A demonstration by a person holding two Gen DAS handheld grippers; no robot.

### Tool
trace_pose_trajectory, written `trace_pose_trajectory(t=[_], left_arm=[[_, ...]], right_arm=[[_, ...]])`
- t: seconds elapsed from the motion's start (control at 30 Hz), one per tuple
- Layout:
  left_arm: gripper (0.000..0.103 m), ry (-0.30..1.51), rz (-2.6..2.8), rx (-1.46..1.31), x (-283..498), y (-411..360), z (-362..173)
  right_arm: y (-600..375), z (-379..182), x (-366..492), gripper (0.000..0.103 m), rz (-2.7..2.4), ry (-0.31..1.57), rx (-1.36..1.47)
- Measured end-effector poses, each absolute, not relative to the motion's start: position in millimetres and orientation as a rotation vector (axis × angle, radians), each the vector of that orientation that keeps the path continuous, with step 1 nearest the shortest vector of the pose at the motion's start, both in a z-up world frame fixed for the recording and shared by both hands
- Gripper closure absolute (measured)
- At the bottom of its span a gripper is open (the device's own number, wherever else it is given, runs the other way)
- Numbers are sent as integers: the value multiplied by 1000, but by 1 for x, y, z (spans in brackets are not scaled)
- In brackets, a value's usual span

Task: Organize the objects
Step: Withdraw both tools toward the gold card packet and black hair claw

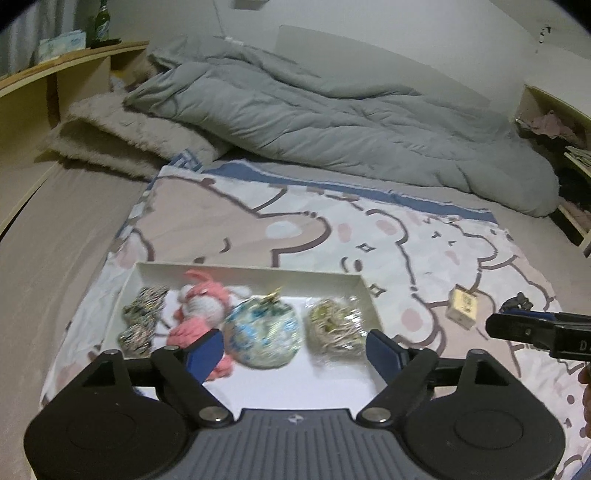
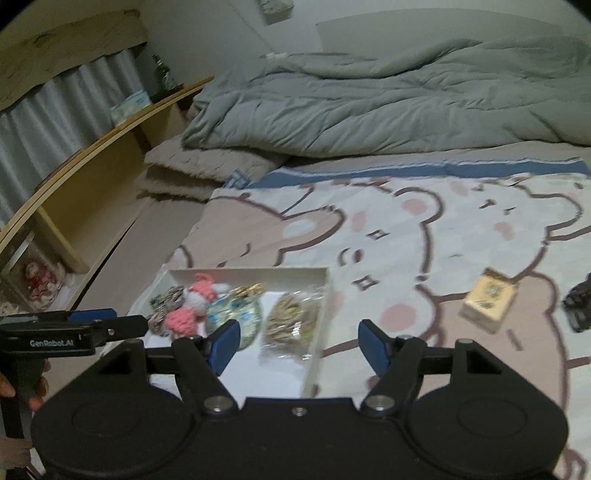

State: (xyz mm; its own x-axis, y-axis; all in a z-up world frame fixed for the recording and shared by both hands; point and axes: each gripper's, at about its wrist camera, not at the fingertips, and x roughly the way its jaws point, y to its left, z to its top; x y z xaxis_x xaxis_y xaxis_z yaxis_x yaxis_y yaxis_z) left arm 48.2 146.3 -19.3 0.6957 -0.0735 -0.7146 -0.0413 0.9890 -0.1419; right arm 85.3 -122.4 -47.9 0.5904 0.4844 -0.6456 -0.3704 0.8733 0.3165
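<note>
A shallow white tray lies on a cartoon bear blanket on the bed. It holds two patterned pouches, a pink and white knitted doll, a blue floral pouch and a greenish wrapped bundle. My left gripper hovers open above the tray's near part, nothing between its blue pads. My right gripper is open over the tray's right wall, empty. A small beige box and a black object lie on the blanket to the right.
A crumpled grey duvet and a folded beige blanket fill the far part of the bed. A wooden shelf with a green bottle runs along the left. More shelving stands at the right.
</note>
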Motion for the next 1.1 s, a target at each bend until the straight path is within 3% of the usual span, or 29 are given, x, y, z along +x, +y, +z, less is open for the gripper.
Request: trace_pose_trajectory(t=[0.73,1.1], left_arm=[[0,749,-129,-120,84,49,-6],[0,745,-185,-90,98,7,-8]], right_arm=[[-228,-26,89,20,346,700,75],[-266,-32,93,9,263,685,45]])
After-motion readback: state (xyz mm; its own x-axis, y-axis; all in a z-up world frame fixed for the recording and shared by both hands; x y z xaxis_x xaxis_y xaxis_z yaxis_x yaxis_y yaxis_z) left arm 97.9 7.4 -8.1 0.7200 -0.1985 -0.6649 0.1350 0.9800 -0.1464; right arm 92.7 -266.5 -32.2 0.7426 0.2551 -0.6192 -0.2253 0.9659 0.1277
